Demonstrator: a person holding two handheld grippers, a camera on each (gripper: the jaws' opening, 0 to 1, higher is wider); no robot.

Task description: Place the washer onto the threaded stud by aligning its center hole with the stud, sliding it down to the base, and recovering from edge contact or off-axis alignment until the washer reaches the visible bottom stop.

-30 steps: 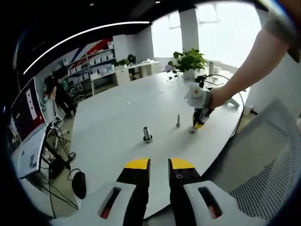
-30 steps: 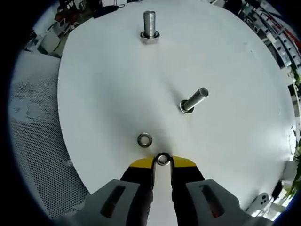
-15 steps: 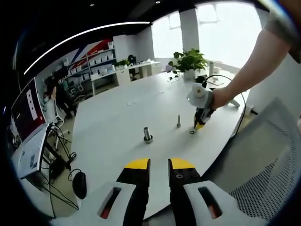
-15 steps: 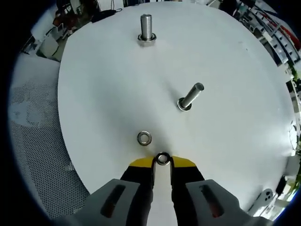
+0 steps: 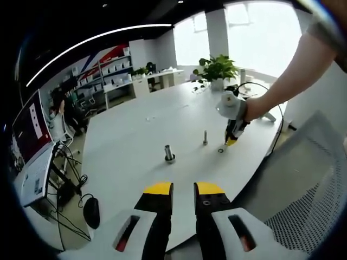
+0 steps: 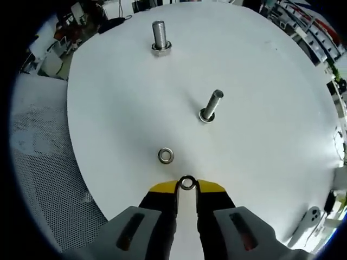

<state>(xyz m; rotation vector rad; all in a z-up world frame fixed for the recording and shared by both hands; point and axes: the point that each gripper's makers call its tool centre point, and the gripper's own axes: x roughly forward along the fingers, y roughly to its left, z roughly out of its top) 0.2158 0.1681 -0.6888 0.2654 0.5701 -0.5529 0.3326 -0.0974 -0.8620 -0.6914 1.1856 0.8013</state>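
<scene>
White table [image 6: 260,135] spans frame. Right gripper [image 6: 187,187], bottom centre, clenched on washer [image 6: 187,182] at its tips; left gripper [image 5: 183,189] empty, jaws nearly together. Thin stud [image 6: 210,105] centre-right; spare washer [image 6: 166,155] just above tips. Step: transport. Next: centre hole over stud tip.

Across the white table [image 6: 260,141], three things break the bare surface ahead of the right gripper [image 6: 187,187]: a loose washer [image 6: 166,155] lying flat just beyond its tips, a slim threaded stud [image 6: 210,106] standing farther in, and a thicker stud [image 6: 160,37] toward the far edge. Wide bare gaps separate all three. A mesh chair [image 6: 43,179] crowds the near edge. The potted plant [image 5: 217,70] stands well clear at the far end.
</scene>
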